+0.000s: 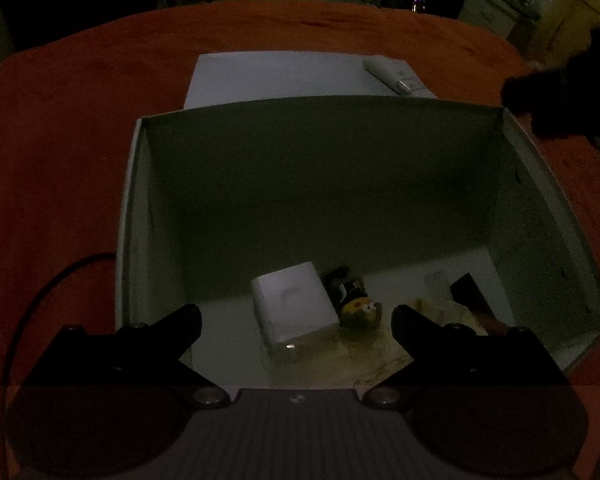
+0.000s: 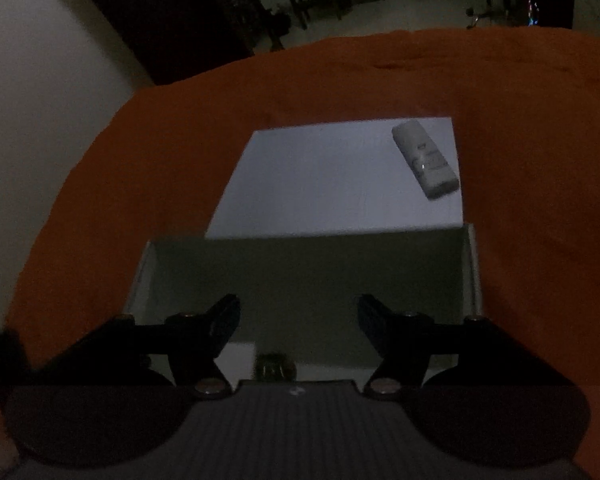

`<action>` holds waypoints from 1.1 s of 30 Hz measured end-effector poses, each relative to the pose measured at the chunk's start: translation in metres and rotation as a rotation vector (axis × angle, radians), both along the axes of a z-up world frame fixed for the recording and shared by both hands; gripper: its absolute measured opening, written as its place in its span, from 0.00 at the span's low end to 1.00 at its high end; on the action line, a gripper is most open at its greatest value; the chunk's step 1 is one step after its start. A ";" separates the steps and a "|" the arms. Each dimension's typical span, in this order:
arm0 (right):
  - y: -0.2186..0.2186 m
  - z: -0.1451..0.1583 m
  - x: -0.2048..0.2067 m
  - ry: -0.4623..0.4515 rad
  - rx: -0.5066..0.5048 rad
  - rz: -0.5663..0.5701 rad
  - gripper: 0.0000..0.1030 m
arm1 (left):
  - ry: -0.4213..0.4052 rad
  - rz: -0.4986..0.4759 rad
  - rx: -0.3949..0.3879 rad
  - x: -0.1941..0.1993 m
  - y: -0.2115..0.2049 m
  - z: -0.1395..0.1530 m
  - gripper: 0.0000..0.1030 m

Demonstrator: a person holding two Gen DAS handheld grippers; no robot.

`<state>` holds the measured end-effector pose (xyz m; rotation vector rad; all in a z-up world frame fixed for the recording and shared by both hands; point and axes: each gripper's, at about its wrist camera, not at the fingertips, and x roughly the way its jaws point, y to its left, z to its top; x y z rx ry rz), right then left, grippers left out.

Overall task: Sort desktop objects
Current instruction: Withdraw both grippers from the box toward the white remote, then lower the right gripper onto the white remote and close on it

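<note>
An open white box point(image 1: 140, 208) stands on the orange tablecloth. Inside it lie a white cube point(image 1: 294, 304), a small dark bottle point(image 1: 346, 284), a yellow toy figure point(image 1: 360, 312) and a dark flat item point(image 1: 470, 290). My left gripper point(image 1: 296, 320) hangs open over the box's near side, nothing between its fingers. My right gripper point(image 2: 298, 320) is open above the same box point(image 2: 470, 272), empty, with the dark bottle point(image 2: 274, 366) low between its fingers. A white remote control point(image 2: 425, 159) lies on the flat white lid point(image 2: 320, 184) beyond the box. The same remote point(image 1: 396, 76) shows in the left wrist view.
The orange cloth point(image 1: 80, 140) covers the table all round the box. A black cable point(image 1: 40, 300) runs along the left. A dark blurred shape point(image 1: 560, 92) juts in at the right edge of the left wrist view. Furniture stands in the dim room behind.
</note>
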<state>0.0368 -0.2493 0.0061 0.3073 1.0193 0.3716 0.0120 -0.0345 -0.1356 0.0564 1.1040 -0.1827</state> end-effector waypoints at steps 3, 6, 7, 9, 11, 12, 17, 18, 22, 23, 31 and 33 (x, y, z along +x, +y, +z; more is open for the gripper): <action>-0.013 0.009 0.023 0.007 0.002 0.004 0.67 | -0.001 0.006 -0.004 0.000 0.002 0.001 1.00; -0.025 0.012 0.046 0.015 -0.027 0.011 0.67 | -0.004 0.009 -0.007 0.000 0.005 0.002 1.00; -0.029 0.011 0.054 0.016 -0.038 0.019 0.67 | -0.006 0.008 -0.007 0.000 0.005 0.002 1.00; -0.036 0.009 0.070 0.010 -0.070 0.009 0.67 | -0.004 0.010 -0.009 0.001 0.006 0.002 1.00; -0.042 0.003 0.087 0.011 -0.080 -0.009 0.67 | 0.000 0.011 -0.012 0.001 0.005 0.002 1.00; -0.044 0.000 0.095 0.014 -0.077 -0.010 0.67 | 0.001 0.011 -0.013 0.001 0.005 0.002 1.00; -0.041 -0.015 0.133 0.000 -0.095 -0.018 0.67 | -0.003 0.006 -0.021 0.003 0.004 0.006 1.00; -0.038 -0.018 0.139 -0.003 -0.102 -0.012 0.67 | -0.003 0.007 -0.023 0.004 0.004 0.006 1.00; -0.026 -0.032 0.164 0.002 -0.155 -0.046 0.68 | 0.009 -0.002 -0.022 0.003 0.001 0.004 1.00; -0.024 -0.036 0.170 0.011 -0.162 -0.067 0.68 | 0.013 -0.003 -0.022 0.003 0.000 0.003 1.00; -0.003 -0.073 0.206 0.027 -0.272 -0.070 0.70 | 0.036 -0.023 -0.046 -0.001 -0.002 0.002 1.00; -0.003 -0.083 0.214 0.024 -0.307 -0.056 0.70 | 0.036 -0.022 -0.043 -0.002 -0.001 0.002 1.00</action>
